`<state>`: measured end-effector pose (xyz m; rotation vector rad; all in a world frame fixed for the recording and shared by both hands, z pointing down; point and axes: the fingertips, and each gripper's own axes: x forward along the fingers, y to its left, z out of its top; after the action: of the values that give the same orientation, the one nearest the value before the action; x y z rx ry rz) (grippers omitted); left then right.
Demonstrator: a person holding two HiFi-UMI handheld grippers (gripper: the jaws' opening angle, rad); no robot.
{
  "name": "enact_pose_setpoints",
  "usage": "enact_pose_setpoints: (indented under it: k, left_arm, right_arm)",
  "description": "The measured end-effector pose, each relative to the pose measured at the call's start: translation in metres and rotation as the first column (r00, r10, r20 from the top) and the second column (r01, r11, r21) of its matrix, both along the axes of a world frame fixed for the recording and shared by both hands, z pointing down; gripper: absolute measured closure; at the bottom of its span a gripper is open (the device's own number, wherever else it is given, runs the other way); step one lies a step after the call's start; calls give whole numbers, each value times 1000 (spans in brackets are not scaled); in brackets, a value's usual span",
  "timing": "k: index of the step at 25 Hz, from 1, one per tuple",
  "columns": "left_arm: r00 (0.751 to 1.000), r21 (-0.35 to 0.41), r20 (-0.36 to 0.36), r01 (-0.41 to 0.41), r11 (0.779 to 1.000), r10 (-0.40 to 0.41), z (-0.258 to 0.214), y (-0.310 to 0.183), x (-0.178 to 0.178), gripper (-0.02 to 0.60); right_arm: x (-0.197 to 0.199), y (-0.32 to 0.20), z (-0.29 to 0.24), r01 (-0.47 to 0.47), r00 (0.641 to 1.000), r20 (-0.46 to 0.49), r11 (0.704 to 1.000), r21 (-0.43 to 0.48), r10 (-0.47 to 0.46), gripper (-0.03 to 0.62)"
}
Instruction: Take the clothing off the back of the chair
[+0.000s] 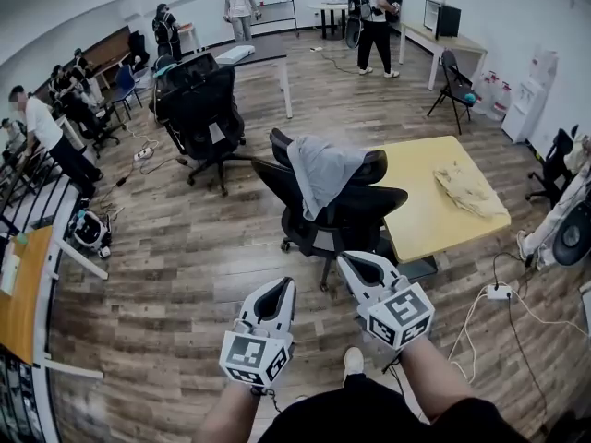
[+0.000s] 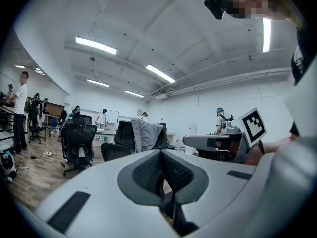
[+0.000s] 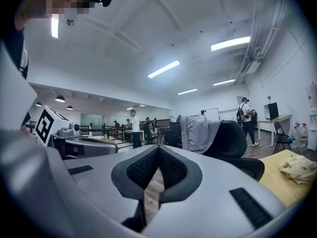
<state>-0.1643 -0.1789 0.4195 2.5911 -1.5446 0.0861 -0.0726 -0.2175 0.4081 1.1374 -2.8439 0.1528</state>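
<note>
we are at the approach step: nothing has been touched yet, and the grey shirt (image 1: pixel 323 172) hangs over the back of the black office chair (image 1: pixel 365 218) in the middle of the head view, with one side of it falling down the front of the backrest toward us. the chair stands just beside the yellow table (image 1: pixel 434 224) at centre right, where a crumpled beige cloth (image 1: pixel 466 188) lies apart from the job.

the left gripper (image 1: pixel 276 293) and the right gripper (image 1: pixel 356 266) sit at the bottom centre of the head view, side by side, both pointing up the frame toward the chair and well short of it. in the left gripper view the left gripper (image 2: pixel 161 155) has its pads pressed together with nothing between them, and the shirt (image 2: pixel 146 134) shows small above the tips, just left of centre. in the right gripper view the right gripper (image 3: pixel 158 150) looks closed at the tips too and empty, with only floor showing through the slit lower down; the shirt (image 3: pixel 198 134) sits just right of centre.

we judge the next move calls for closing the gap to the chair, spreading at least one pair of jaws wide, and pinching the fabric near the top edge of the backrest. then we would lift upward so the shirt clears the backrest and does not snag on it.
</note>
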Motion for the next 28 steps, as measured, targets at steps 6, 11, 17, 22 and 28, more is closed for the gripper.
enact_pose_setpoints:
  k: [6,11,17,22,28]
  left_arm:
    - [999,-13,21,27,1000,-27,3,-48,20,563]
    - [998,-17,27,60,998,-60,4,-87,36,563]
    - [993,-23,22,119,993,-118,9,-131,52,454]
    - [985,-36,34,170,985,-169,15,-161,62,279]
    - [974,-40,62,220,975,-217,18,-185,65,180]
  right_arm:
    - [22,-47,5,26,1000,9,1000,-9,-26,582]
    - [43,-83,7,39,999,22,999,-19,-38,582]
    - [69,-118,11,66,998,26,997,-29,-65,582]
    - [89,-137,15,96,995,19,995,-35,-96,582]
    - [104,-142,24,117,993,24,992,-46,-116,582]
